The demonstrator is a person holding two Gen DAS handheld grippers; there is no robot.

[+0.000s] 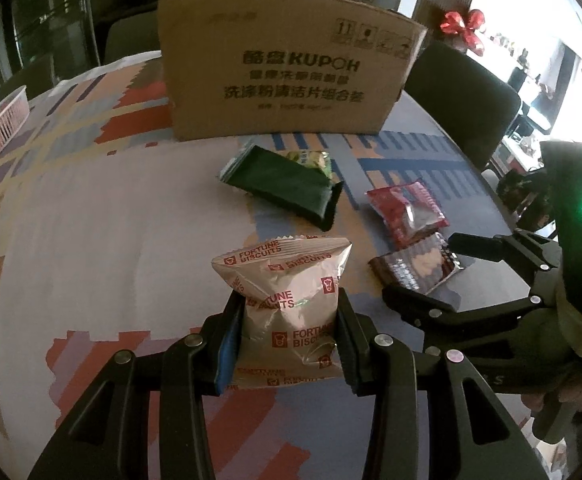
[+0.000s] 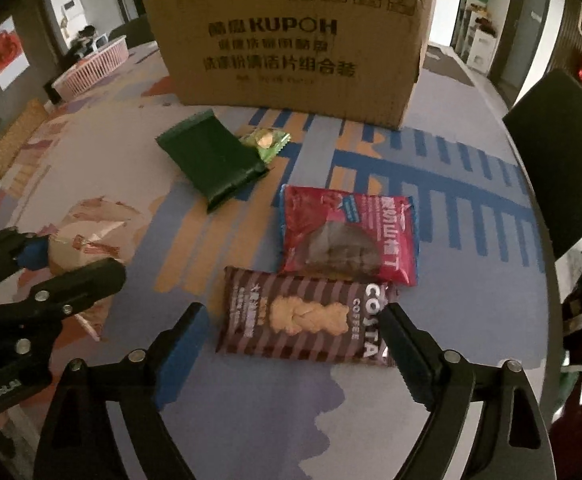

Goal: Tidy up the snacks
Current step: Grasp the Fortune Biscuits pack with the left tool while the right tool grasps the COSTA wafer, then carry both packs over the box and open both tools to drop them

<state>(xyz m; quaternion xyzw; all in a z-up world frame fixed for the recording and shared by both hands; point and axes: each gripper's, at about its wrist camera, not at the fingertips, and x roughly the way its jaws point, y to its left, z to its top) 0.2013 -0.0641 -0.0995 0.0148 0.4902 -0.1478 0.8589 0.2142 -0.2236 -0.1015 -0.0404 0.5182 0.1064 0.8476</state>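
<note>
We hold both grippers tilted steeply down over the patterned tablecloth [image 2: 471, 208]. Our left gripper [image 1: 291, 332] is clenched on the Fortune Biscuits packet [image 1: 287, 300], its pads pressing the packet's two sides so the pale wrapper stands upright between them. Our right gripper [image 2: 295, 344] stands spread wide, grasping nothing; the brown striped Costa Coffee biscuit packet [image 2: 303, 316] lies flat on the cloth between its two fingers, the right finger's tip at the packet's right end and the left finger just clear of the other end. Just beyond that packet, touching its far edge, lies a red snack packet [image 2: 347, 232]. Farther on, towards the middle, a dark green packet [image 2: 211, 160] rests tilted, with a small light green packet [image 2: 267, 140] tucked against its far side. At the back the KUPOH cardboard box [image 2: 291, 36] stands upright on the table, well apart from both grippers.
</note>
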